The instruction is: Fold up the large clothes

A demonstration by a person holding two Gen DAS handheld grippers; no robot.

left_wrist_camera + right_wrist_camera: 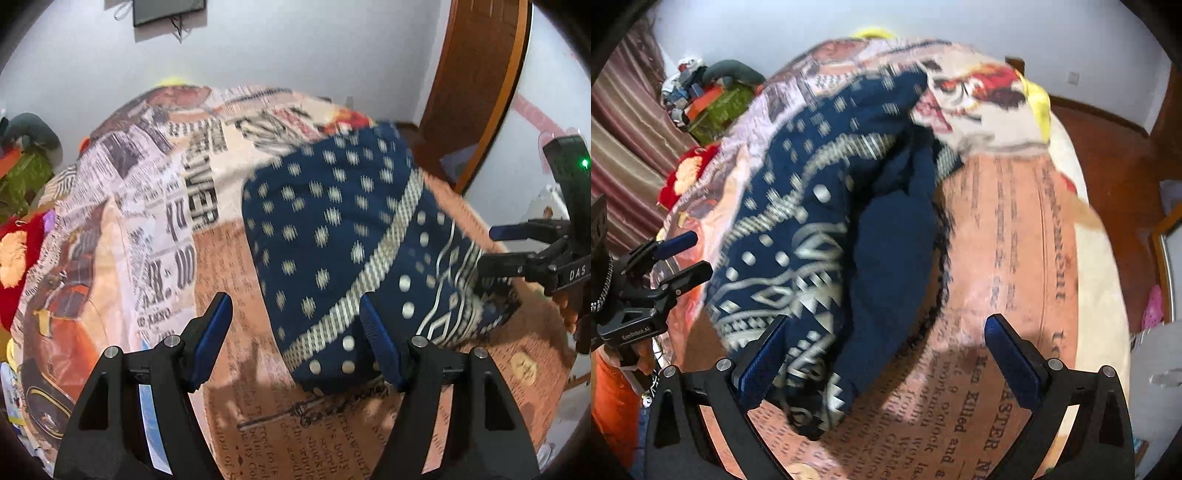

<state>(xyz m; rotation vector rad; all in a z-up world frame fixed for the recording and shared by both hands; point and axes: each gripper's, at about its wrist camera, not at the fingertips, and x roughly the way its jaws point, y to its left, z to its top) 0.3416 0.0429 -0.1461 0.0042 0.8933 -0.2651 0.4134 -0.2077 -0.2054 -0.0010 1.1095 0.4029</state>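
**Soft navy cloth, both claws open above it**

Starting at the left of the left wrist view, our left gripper [295, 332] stands with its jaws wide apart and nothing between the pads; its right-hand finger sits over the near corner of the cloth [332, 240], but we cannot tell whether it touches. The cloth, navy with pale dots and a woven border band, lies on the bedspread [147, 221], running from the centre of the frame toward three o'clock. There the right gripper [495, 247] hangs at the fringed end.

In the right wrist view the cloth [812, 221] runs from twelve o'clock down to six o'clock, doubled over with a plain navy side turned up. The right gripper [886, 358] is open too, its left finger by the patterned edge and its right finger over bare bedspread [1015, 240].

We judge the cloth soft, limp and fairly light: it will sag and bunch between two holds, and the fringe may snag. We would pinch it at the two near corners, through every layer at the border band, where the weave looks firmest.
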